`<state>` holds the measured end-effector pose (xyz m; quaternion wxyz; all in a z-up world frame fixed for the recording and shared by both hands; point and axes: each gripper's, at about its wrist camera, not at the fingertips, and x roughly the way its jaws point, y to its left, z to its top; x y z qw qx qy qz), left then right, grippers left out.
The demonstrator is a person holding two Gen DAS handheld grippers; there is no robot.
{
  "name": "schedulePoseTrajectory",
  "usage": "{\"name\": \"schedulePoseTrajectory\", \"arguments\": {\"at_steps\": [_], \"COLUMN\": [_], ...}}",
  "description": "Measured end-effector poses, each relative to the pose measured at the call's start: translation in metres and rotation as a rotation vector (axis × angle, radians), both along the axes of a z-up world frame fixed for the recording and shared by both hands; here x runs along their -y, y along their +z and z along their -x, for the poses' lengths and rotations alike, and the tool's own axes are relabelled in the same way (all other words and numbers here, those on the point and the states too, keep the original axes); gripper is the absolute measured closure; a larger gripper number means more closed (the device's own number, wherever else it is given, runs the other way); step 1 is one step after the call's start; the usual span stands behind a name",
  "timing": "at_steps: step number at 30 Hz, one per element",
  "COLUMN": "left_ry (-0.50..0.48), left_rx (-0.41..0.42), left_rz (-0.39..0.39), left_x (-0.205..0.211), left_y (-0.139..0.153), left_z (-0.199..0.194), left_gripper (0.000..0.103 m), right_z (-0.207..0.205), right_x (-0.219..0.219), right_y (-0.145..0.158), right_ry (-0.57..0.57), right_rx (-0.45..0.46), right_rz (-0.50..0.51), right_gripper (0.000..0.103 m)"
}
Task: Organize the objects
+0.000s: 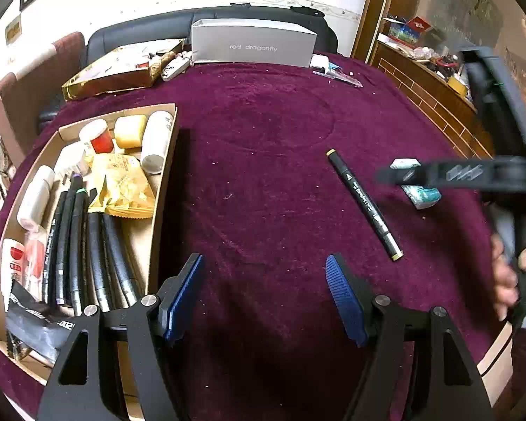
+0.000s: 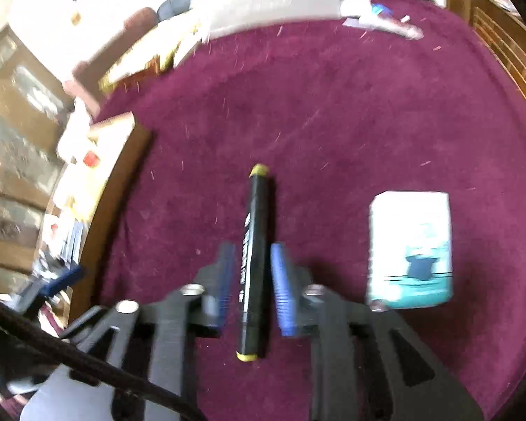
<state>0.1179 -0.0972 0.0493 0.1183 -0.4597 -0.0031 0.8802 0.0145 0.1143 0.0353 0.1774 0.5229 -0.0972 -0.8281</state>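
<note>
Surface: a table under a dark red velvet cloth, flecked with pale crumbs.
Left gripper: jaws spread wide above bare cloth, nothing between the blue pads; it holds nothing.
Right gripper: jaws parted, one on each side of the marker, with a gap visible on both sides; the pads do not press on it. The view is motion-blurred.
Marker: black barrel with yellow-olive end caps, lying flat on the cloth, its length running between the right gripper's fingers. In the left wrist view it lies diagonally, right of centre.
Small box: white and teal, flat on the cloth just to the right of the marker, apart from it.
Cardboard tray: at the left edge of the table, holding several black markers side by side, a yellow snack packet, white bottles and a red-labelled jar.
Grey box: at the far edge, lettered "red dragonfly".
Hand: on the right gripper's handle, at the right margin of the left wrist view.
</note>
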Motion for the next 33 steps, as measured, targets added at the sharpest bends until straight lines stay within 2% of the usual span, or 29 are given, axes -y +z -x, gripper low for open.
{"name": "schedulePoseTrajectory", "arguments": {"at_steps": [1,2,3,5,10,16,19,21,22,23,24,25,29,33], "left_ry": [0.000,-0.001,-0.001,-0.005,-0.033,-0.044,-0.039,-0.033,-0.032,-0.032,-0.036,-0.044,-0.080,-0.084], "left_rx": [0.002,0.006,0.012,0.027,0.051,0.095,0.096,0.108,0.111,0.104,0.098,0.092,0.033,-0.021], "left_rz": [-0.010,-0.029,-0.043,-0.070,-0.075,-0.019,-0.041,-0.041,-0.035,-0.020,0.002,0.032,0.159,0.171], "left_x": [0.000,-0.001,-0.002,-0.009,-0.046,-0.088,-0.093,-0.096,-0.098,-0.101,-0.105,-0.112,-0.136,-0.140], "left_y": [0.000,-0.001,-0.001,-0.003,-0.009,-0.026,-0.030,-0.033,-0.034,-0.033,-0.034,-0.035,-0.041,-0.041], "left_z": [0.001,0.005,0.007,0.016,0.044,0.068,0.068,0.070,0.071,0.071,0.071,0.071,0.069,0.069], "left_gripper": [0.038,0.038,0.038,0.038,0.038,0.038,0.038,0.039,0.038,0.038,0.038,0.038,0.036,0.034], "right_z": [-0.002,-0.004,-0.005,-0.004,0.004,0.002,0.005,0.007,0.009,0.010,0.008,0.007,-0.003,-0.014], "right_x": [-0.014,-0.028,-0.044,-0.067,-0.092,-0.090,-0.072,-0.058,-0.054,-0.050,-0.048,-0.050,-0.073,-0.087], "right_y": [0.007,0.013,0.019,0.020,0.000,-0.016,-0.023,-0.028,-0.032,-0.035,-0.035,-0.034,-0.035,-0.034], "right_ry": [-0.046,-0.096,-0.158,-0.237,-0.307,-0.271,-0.212,-0.173,-0.153,-0.132,-0.130,-0.131,-0.167,-0.188], "right_rx": [-0.029,-0.061,-0.097,-0.108,-0.042,-0.023,-0.038,-0.059,-0.058,-0.047,-0.065,-0.063,-0.035,-0.028], "right_rz": [0.006,-0.001,-0.020,-0.047,-0.019,-0.034,-0.095,-0.174,-0.201,-0.228,-0.283,-0.286,-0.221,-0.178], "right_gripper": [0.039,0.023,0.021,0.021,0.022,0.022,0.022,0.022,0.029,0.043,0.051,0.055,0.055,0.055]}}
